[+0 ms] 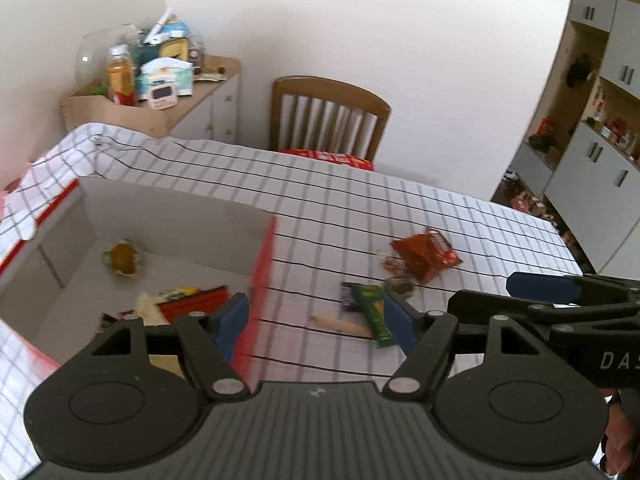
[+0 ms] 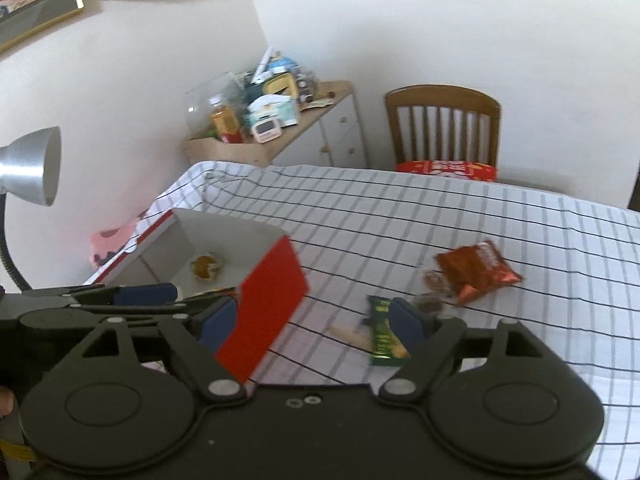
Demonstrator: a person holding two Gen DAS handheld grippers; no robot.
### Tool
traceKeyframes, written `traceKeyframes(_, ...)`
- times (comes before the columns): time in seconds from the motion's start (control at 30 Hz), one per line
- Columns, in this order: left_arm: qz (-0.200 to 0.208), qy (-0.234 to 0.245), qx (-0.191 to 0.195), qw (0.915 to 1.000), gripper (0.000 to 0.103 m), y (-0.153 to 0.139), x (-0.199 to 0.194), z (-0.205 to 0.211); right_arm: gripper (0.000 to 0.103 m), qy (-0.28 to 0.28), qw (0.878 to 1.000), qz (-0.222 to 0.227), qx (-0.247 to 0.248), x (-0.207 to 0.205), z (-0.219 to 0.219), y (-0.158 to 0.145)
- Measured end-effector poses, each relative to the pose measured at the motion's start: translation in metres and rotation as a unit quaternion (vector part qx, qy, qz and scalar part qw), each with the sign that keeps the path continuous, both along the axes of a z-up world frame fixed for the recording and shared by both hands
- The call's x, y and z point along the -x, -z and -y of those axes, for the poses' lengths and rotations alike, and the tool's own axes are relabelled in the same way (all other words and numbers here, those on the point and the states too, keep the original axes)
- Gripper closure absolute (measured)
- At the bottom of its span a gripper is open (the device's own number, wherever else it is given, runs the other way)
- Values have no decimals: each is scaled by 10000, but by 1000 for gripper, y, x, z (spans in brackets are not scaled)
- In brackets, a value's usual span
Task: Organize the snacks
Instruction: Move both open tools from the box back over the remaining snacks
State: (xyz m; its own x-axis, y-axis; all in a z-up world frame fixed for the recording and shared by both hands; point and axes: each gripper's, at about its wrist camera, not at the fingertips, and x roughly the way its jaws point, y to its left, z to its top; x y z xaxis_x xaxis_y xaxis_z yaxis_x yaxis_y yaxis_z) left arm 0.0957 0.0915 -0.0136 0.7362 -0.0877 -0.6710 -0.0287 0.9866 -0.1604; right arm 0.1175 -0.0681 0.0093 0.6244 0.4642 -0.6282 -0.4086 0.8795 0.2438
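We are holding the left gripper (image 1: pixel 320 316) and right gripper (image 2: pixel 312 322) side by side, tilting down over the desk (image 2: pixel 520 216), jaws apart and gripping nothing. The green snack bar (image 2: pixel 384 338) is lying beside the red box (image 2: pixel 268 312), the orange packet (image 2: pixel 476 270) farther off.

- The room is bright with soft, even daylight; the white wall (image 1: pixel 360 40) looks washed out, with no hard glare.
- Shadows are faint: a dim one inside the red box (image 2: pixel 264 300), and a soft one under the orange snack bag (image 2: pixel 476 270).
- Both fisheye views bend the checked tablecloth (image 1: pixel 400 208) and the cupboards (image 1: pixel 600 120), with dark corners.
- Motion blur smears the box edge and the green wrapper (image 1: pixel 374 314).
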Motion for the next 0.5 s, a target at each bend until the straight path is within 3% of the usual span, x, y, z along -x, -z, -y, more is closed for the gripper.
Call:
traceKeyframes(0.2, -181, 176, 6, 9997, 26, 17, -14, 31, 0, 345, 9992, 90, 189, -4, 32, 10)
traceKeyframes(0.5, -572, 104, -131, 9982, 26, 46, -48, 65, 0, 754, 9962, -156, 404, -36, 79, 36)
